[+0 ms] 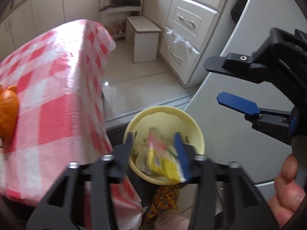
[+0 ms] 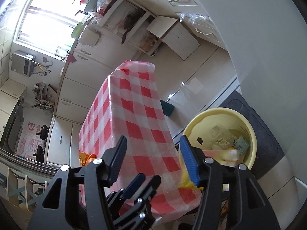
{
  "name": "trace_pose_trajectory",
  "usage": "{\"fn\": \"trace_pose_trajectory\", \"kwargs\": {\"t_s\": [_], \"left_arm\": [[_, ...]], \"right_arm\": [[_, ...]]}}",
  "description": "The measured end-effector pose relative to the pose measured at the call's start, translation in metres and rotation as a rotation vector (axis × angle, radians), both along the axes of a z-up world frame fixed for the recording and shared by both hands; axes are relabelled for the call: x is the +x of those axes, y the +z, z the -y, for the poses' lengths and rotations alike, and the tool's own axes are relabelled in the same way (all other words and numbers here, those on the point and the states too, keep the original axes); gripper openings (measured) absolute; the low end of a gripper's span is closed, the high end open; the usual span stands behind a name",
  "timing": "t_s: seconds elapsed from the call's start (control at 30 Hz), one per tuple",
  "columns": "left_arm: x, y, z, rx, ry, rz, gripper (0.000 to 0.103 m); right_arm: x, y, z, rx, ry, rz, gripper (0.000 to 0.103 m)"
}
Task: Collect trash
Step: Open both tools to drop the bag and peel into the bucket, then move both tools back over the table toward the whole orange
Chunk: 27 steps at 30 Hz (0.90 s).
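Note:
A pale yellow bin (image 1: 193, 122) stands on the floor beside the table, with wrappers and a clear plastic bottle (image 2: 222, 136) inside; it also shows in the right wrist view (image 2: 251, 134). My left gripper (image 1: 155, 149) is open right above the bin, and a blurred yellow and pink snack wrapper (image 1: 161, 159) lies between its fingers, over the bin. My right gripper (image 1: 213, 82) is open and empty at the right; in its own view (image 2: 153, 159) it hangs over the table's edge. Orange peel (image 1: 7, 107) lies on the table's left side.
The table has a red and white checked cloth (image 1: 57, 80). A grey appliance (image 1: 239, 134) stands right of the bin. A small white stool (image 1: 144, 38) and cream drawers (image 1: 184, 34) stand across the tiled floor. A dark mat (image 2: 268, 153) lies under the bin.

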State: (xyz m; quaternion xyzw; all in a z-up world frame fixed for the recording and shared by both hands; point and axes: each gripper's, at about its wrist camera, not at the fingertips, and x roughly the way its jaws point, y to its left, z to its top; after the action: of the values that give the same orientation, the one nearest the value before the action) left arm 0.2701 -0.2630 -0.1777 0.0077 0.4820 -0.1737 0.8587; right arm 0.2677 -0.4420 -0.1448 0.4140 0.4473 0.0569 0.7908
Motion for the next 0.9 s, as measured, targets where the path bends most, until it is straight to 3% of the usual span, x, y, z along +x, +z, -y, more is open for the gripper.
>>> {"fn": "trace_pose_trajectory", "kwargs": {"t_s": [0.13,0.3,0.63,0.9], "left_arm": [[-0.018,0.025,-0.022,0.005,0.026,0.071,0.072],[-0.044,0.051,-0.071,0.021,0.098,0.158,0.087],[-0.072,0.063,-0.189,0.049,0.277,0.150,0.090],[-0.095,0.066,-0.258,0.063,0.414,0.170,0.092]], "right_arm": [[0.008,0.013,-0.018,-0.020,0.025,0.020,0.064],[0.016,0.035,-0.049,-0.112,0.086,0.068,0.070],[0.018,0.058,-0.123,-0.324,0.230,0.120,0.076],[0.002,0.085,-0.183,-0.444,0.329,0.213,0.083]]}}
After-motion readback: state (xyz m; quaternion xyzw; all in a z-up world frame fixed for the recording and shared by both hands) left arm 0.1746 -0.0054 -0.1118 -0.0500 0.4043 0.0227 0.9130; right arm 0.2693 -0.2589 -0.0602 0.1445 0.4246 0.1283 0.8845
